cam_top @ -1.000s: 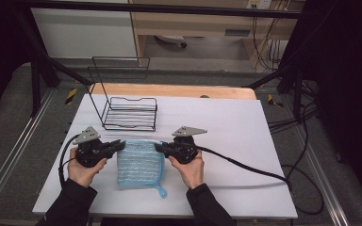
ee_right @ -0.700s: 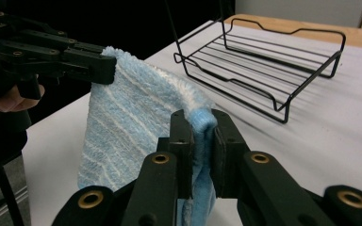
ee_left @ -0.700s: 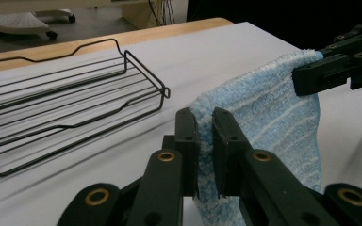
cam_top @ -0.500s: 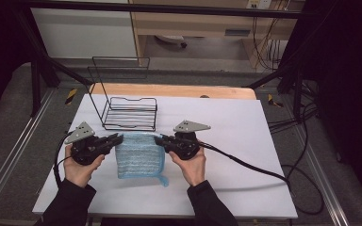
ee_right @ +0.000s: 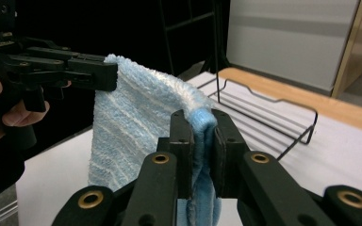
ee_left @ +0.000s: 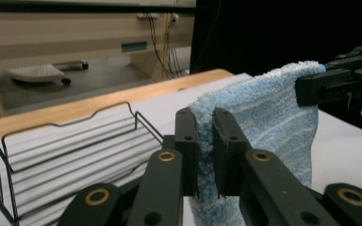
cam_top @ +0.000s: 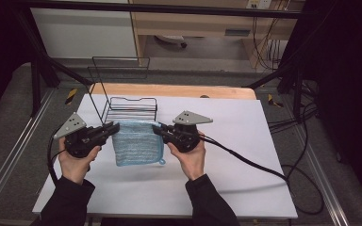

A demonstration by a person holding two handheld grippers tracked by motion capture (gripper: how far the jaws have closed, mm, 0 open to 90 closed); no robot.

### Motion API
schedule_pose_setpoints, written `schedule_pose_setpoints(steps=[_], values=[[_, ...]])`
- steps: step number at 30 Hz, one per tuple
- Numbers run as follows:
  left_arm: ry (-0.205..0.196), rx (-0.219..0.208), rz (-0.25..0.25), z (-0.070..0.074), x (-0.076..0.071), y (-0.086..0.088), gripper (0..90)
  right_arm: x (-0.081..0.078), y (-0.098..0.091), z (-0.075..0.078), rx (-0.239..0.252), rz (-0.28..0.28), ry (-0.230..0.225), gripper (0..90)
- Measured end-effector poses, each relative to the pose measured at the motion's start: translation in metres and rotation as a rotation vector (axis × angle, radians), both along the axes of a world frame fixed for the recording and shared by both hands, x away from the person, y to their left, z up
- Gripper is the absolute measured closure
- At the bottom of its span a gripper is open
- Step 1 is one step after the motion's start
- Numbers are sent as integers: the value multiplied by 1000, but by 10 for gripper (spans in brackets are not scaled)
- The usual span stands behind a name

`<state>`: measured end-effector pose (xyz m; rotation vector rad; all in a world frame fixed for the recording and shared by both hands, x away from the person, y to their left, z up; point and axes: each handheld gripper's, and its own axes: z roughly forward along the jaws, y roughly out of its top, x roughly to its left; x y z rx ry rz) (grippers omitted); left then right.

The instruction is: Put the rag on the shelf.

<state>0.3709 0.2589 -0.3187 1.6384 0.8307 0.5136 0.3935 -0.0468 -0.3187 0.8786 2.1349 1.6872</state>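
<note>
Toward the far left of the white-topped desk (cam_top: 264, 155), a black wire rack (cam_top: 132, 108), upright, with a tall back frame. Along the desk's far edge, a bare wooden strip (cam_top: 179, 90). Beyond, on grey floor, a white panel (cam_top: 80, 33) beside a wooden shelf unit (cam_top: 193, 21); dangling cables (cam_top: 268, 47) at its right. Near both far corners, yellow-and-black markers (cam_top: 70, 95).

— Where's the high view? 
— Overhead on the person's side, looking forward and down across the table (cam_top: 245, 155).
— And the gripper views? 
— Close behind each one's jaws, facing each other; both share the blue cloth (ee_left: 268, 113) and wire rack (ee_right: 268, 117)
</note>
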Motion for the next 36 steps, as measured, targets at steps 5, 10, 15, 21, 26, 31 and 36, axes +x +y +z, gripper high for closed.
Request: schedule_pose_setpoints(steps=[5,10,15,21,26,31,36], values=[[-39,-24,14,10,1,1,817,0,2,13,9,-10,-41,813],[-69,-52,24,18,0,3,817,-1,5,23,21,-18,-82,813],[-101,-67,35,27,1,5,818,-2,8,33,26,-23,-121,813],[-144,-87,45,38,1,4,818,-3,9,43,46,-40,-161,814],[-165,-122,50,44,3,5,818,-4,11,52,64,-49,-193,815],[-190,-157,57,51,4,6,818,-4,13,59,72,-53,-219,815],[-213,-178,63,58,6,7,819,-3,16,68,77,-61,-254,815]])
